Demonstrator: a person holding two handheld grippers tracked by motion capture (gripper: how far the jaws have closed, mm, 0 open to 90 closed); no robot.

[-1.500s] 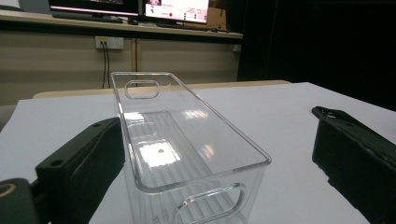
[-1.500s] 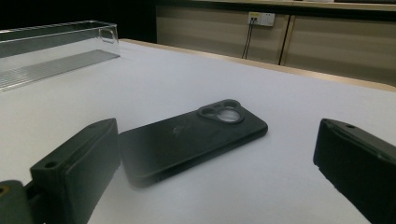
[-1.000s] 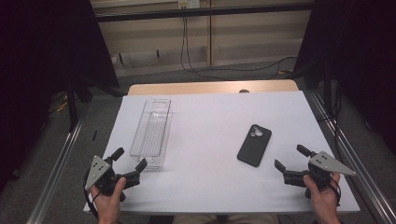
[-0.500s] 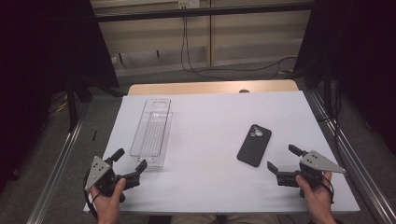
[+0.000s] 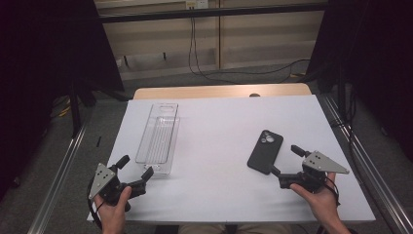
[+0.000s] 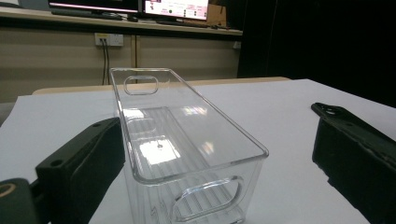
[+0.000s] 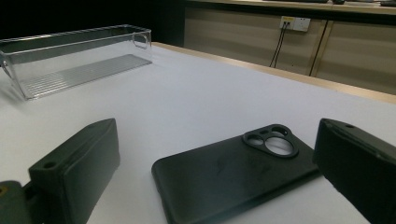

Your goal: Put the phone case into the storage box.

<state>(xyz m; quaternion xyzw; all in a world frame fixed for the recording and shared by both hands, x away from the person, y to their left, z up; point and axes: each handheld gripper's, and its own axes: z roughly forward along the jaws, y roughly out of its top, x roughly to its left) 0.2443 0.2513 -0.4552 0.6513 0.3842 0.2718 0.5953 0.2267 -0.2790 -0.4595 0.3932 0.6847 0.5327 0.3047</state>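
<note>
A black phone (image 5: 264,151) lies back-up on the white table, camera end away from me. My right gripper (image 5: 285,159) is open at its near right corner, the jaws straddling that end without touching. In the right gripper view the phone (image 7: 233,172) lies between the two black jaws of this gripper (image 7: 219,130). A clear plastic bin (image 5: 158,136) stands lengthwise at the left, with nothing inside. My left gripper (image 5: 136,165) is open just before its near end. In the left gripper view the bin (image 6: 187,154) stands between the spread jaws of that gripper (image 6: 217,121).
The white table top (image 5: 214,126) ends at a wooden strip (image 5: 219,91) at the back. Metal rails (image 5: 363,161) run along both sides. In the right gripper view the clear bin (image 7: 74,56) stands far off at the upper left.
My right gripper has moved left and forward until its jaws flank the phone's near end. The left gripper has barely shifted. The phone and bin lie as before.
</note>
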